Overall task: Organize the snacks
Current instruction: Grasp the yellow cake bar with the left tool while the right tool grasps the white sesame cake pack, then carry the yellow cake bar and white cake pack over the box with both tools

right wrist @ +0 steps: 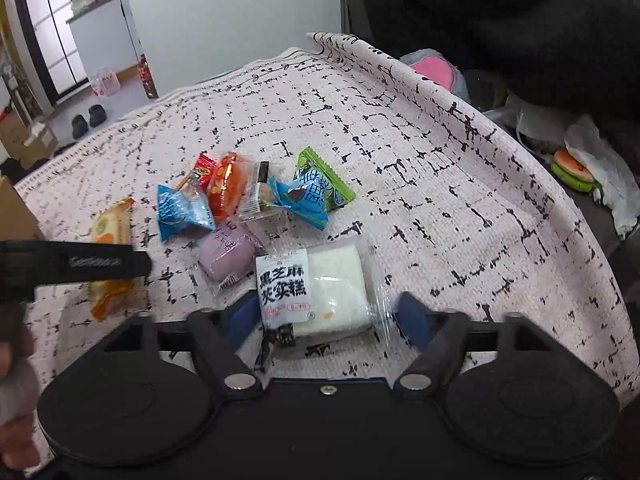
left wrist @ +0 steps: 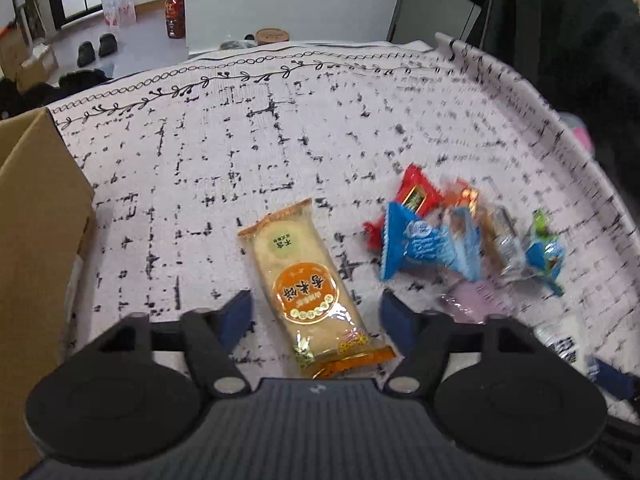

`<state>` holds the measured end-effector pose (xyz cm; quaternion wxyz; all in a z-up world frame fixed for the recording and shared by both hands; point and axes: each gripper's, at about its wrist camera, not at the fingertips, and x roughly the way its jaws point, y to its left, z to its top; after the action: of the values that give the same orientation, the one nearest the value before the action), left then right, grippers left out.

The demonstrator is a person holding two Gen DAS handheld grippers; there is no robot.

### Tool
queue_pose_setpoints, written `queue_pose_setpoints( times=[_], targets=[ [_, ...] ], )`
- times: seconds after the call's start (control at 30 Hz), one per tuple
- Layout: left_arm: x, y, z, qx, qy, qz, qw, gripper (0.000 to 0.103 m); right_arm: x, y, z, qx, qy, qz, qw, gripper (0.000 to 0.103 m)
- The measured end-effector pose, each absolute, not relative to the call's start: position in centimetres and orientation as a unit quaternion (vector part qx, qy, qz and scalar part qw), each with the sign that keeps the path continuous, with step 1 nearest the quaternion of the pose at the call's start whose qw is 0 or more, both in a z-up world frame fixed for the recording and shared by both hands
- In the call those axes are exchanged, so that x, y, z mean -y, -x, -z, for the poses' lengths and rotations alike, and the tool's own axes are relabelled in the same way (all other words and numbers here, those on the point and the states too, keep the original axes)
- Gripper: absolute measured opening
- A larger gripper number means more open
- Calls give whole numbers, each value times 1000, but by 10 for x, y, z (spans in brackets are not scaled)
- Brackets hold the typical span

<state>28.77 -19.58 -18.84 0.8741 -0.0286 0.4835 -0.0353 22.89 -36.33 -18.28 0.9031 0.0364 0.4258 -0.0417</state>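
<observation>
My left gripper [left wrist: 315, 312] is open, its blue pads either side of a long orange-edged rice cracker packet [left wrist: 308, 280] lying on the patterned cloth. My right gripper [right wrist: 330, 316] is open around a white cake packet [right wrist: 320, 292] with black lettering. Just beyond it lie a purple wrapped snack [right wrist: 224, 256] and a loose pile of small snacks [right wrist: 256, 192] in blue, red, orange and green wrappers. That pile also shows in the left wrist view [left wrist: 460, 236]. The cracker packet [right wrist: 112, 232] shows in the right wrist view, partly behind the left gripper's black body [right wrist: 72, 266].
A brown cardboard box [left wrist: 36, 248] stands at the left edge of the cloth-covered table [left wrist: 240, 128]. The table's right edge [right wrist: 540, 168] drops to clutter with a burger toy [right wrist: 572, 170]. Dark clothing hangs behind. Shoes and a bottle stand on the floor beyond.
</observation>
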Motion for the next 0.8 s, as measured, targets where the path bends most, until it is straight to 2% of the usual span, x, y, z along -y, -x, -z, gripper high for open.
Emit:
queue_pose_setpoints(
  times=[0.07, 0.13, 0.23, 0.3, 0.33, 0.37, 0.47, 0.8],
  targets=[
    [197, -284, 188, -477, 13, 44, 877, 48, 358, -233, 185, -431, -21, 49, 901, 88],
    [192, -285, 186, -479, 16, 56, 876, 35, 352, -238, 187, -441, -8, 58, 896, 89],
    [185, -288, 186, -480, 19, 78, 873, 33, 345, -245, 192, -455, 9, 70, 887, 89],
    [183, -287, 187, -477, 10, 93, 874, 33, 339, -248, 192, -458, 19, 75, 886, 80],
    [185, -287, 188, -476, 7, 99, 874, 33, 337, -248, 192, -458, 25, 75, 885, 70],
    [184, -287, 188, -475, 4, 106, 874, 33, 335, -248, 191, -459, 28, 73, 885, 65],
    [179, -287, 188, -473, 6, 121, 873, 33, 331, -246, 188, -458, 28, 80, 885, 59],
    [162, -253, 175, -459, 32, 137, 877, 33, 320, -218, 161, -425, 15, 88, 901, 56]
  ],
)
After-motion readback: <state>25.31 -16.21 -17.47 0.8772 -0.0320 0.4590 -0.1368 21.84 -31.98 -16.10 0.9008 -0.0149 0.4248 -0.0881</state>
